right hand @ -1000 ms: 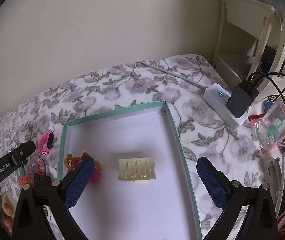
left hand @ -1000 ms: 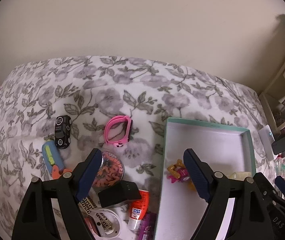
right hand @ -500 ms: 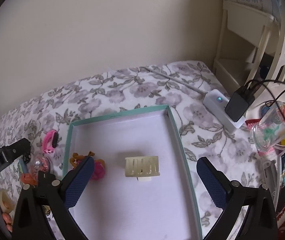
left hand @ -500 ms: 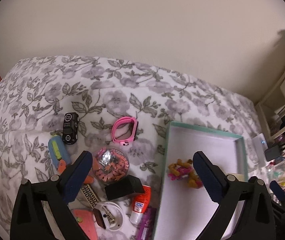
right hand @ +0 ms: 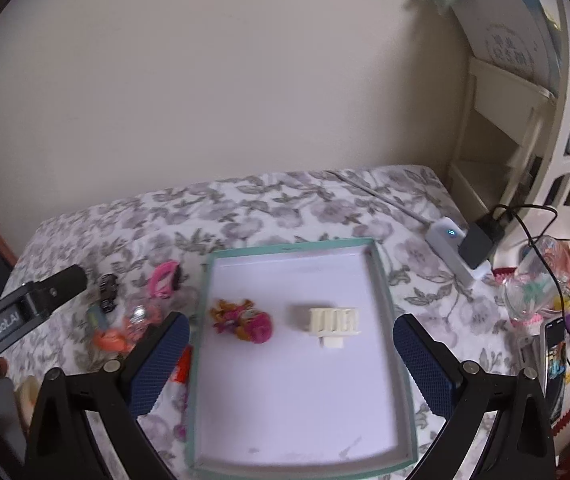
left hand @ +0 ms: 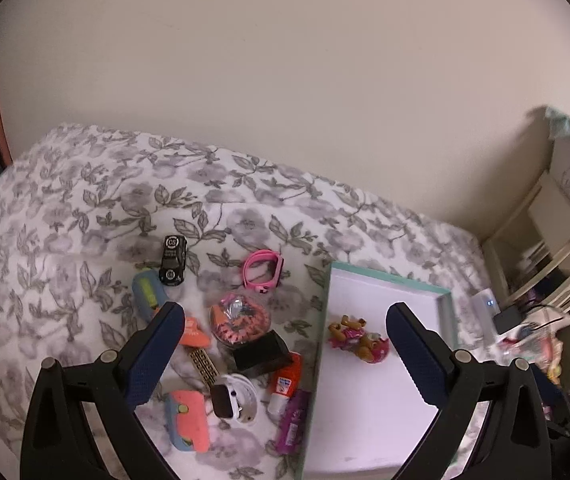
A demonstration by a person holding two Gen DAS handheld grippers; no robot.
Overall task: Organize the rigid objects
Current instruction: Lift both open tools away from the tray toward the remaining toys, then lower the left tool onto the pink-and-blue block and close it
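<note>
Hovering with fingers spread wide and empty, the left tool sits above a cluster of small objects: a black toy car, a pink band and a smartwatch. The right tool, equally wide and empty, hangs over the teal-rimmed tray, which holds a pink figure and a cream comb-like part. Both rest on a floral bedspread against a cream wall.
</note>
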